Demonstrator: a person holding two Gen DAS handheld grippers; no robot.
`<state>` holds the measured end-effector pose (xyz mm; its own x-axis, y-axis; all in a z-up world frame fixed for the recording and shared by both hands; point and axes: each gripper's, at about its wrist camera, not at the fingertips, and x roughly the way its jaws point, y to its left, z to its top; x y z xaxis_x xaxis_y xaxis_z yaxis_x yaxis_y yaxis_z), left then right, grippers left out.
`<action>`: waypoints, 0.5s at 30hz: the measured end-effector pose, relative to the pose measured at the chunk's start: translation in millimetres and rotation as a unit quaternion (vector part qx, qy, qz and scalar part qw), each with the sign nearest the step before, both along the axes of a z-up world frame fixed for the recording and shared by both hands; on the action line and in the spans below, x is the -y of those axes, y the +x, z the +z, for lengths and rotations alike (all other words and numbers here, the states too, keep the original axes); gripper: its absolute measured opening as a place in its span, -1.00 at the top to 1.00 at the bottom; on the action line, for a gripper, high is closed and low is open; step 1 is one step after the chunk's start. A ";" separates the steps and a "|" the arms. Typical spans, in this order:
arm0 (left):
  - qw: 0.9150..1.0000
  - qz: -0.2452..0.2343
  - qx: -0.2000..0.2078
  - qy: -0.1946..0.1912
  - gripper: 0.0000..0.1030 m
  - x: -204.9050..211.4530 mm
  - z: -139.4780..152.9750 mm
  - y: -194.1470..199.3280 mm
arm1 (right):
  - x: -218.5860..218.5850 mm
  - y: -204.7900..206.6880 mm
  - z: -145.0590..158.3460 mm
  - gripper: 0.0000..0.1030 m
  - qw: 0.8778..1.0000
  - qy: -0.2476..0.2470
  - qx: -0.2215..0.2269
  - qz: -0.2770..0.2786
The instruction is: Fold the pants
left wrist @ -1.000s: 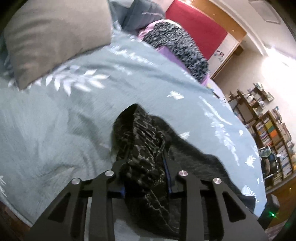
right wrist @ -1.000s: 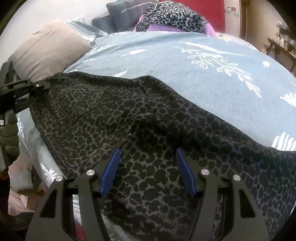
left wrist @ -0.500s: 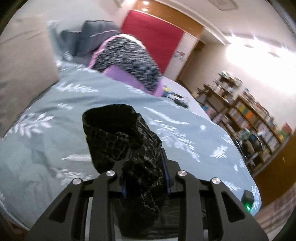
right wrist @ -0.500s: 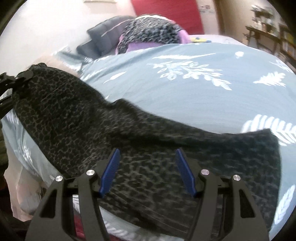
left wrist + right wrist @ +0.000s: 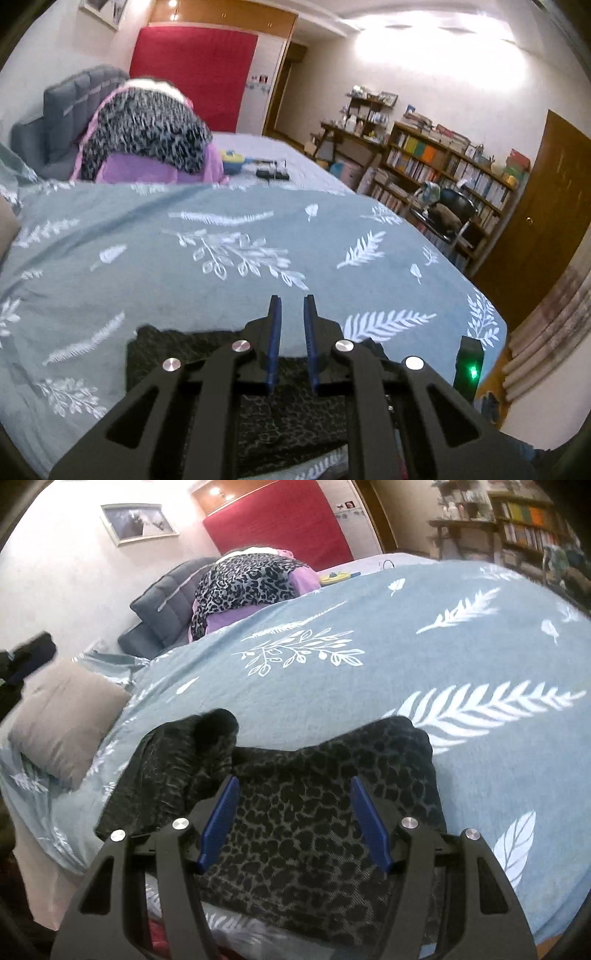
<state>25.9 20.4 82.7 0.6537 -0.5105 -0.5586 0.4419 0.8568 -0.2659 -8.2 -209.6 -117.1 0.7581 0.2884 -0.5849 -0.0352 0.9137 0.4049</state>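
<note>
The dark leopard-print pants (image 5: pixel 317 812) lie folded over on the blue-grey leaf-print bedspread (image 5: pixel 369 686), near its front edge. One end is bunched up at the left (image 5: pixel 184 746). My right gripper (image 5: pixel 291 786) is open, its blue pads wide apart just above the pants. In the left wrist view the pants (image 5: pixel 192 354) lie under and behind my left gripper (image 5: pixel 292 301). Its pads stand a narrow gap apart with nothing between them.
A beige pillow (image 5: pixel 62 716) lies at the left of the bed. A pile with a leopard-print cloth over purple fabric (image 5: pixel 147 136) sits at the far side by a grey headboard cushion (image 5: pixel 166 590). Bookshelves (image 5: pixel 450 173), a chair and a wooden door stand right.
My left gripper carried the pants' end across over the rest, let it go and now holds nothing. The pants went from spread out to folded. My right gripper stayed open.
</note>
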 end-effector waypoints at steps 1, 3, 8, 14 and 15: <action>1.000 0.005 -0.011 -0.002 0.76 -1.5 -3.3 2.8 | 2.7 -1.6 -0.7 -0.25 1.000 0.011 0.000 0.005; 0.999 0.020 -0.027 -0.010 0.76 -10.7 -10.5 8.2 | 4.2 -0.6 -1.8 -0.25 0.999 0.028 0.000 0.015; 0.996 0.070 -0.058 -0.019 0.75 -47.3 -31.6 15.9 | 0.6 12.6 -5.0 -0.25 0.993 0.104 -0.016 0.053; 0.988 0.114 -0.100 -0.028 0.74 -89.4 -63.0 18.2 | -35.3 38.5 -1.8 -0.26 0.986 0.117 -0.037 0.110; 0.987 0.120 -0.107 -0.031 0.74 -95.9 -68.7 18.3 | -41.3 44.4 -4.4 -0.27 0.984 0.124 -0.046 0.121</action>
